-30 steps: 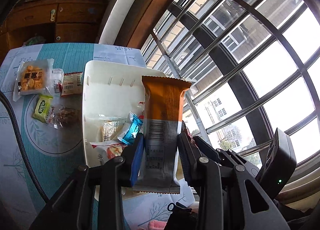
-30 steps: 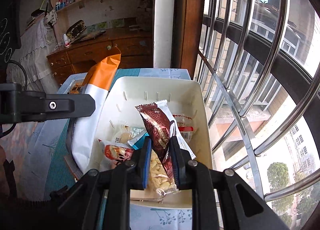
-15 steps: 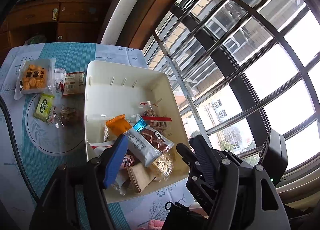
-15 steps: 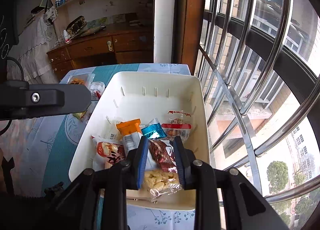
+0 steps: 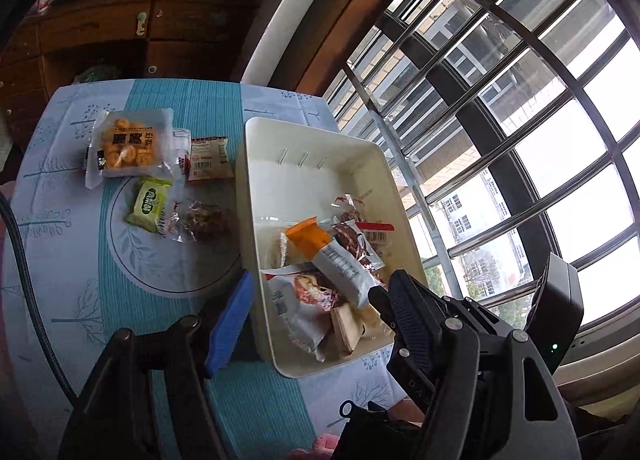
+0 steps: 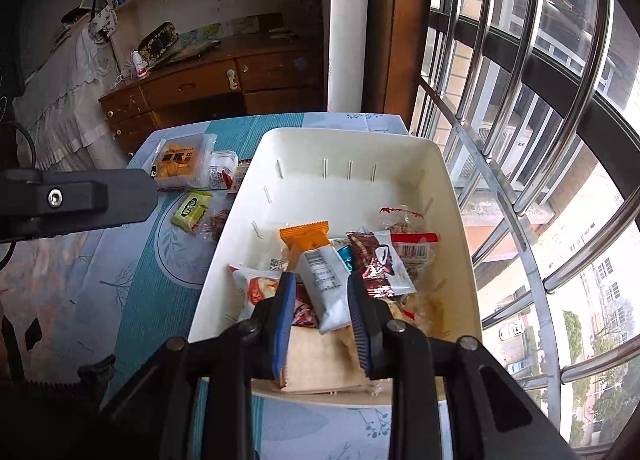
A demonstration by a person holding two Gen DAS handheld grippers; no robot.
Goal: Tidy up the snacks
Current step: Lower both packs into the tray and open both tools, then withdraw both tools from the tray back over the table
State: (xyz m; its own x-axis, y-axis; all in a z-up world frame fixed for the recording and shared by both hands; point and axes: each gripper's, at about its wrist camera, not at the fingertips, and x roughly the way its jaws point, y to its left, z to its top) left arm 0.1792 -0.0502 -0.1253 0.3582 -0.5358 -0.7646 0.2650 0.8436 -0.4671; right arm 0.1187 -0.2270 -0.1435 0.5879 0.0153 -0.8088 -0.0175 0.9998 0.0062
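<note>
A white bin (image 5: 308, 175) (image 6: 344, 133) stands on the blue tablecloth by the window and holds several snack packets. On top of the pile lie an orange-and-white packet (image 5: 332, 256) (image 6: 320, 260) and, beside it, a brown packet (image 5: 352, 240) (image 6: 376, 264). My left gripper (image 5: 310, 288) is open and empty above the bin's near left wall. My right gripper (image 6: 320, 278) hovers over the bin's near end with its jaws opening. The orange-and-white packet shows between them from below, but the pads do not press it.
Left of the bin lie a packet of orange biscuits (image 5: 128, 147) (image 6: 180, 163), a green packet (image 5: 150, 203) (image 6: 192, 209), a clear-wrapped brown snack (image 5: 204, 219) and a small red-and-white packet (image 5: 210, 157). Window bars (image 6: 520, 187) run along the right. A black cable (image 5: 24, 268) crosses the left.
My left gripper opened, the orange-and-white packet dropped into the bin, and the gripper drew left. My right gripper let go of the brown packet, which now lies in the bin.
</note>
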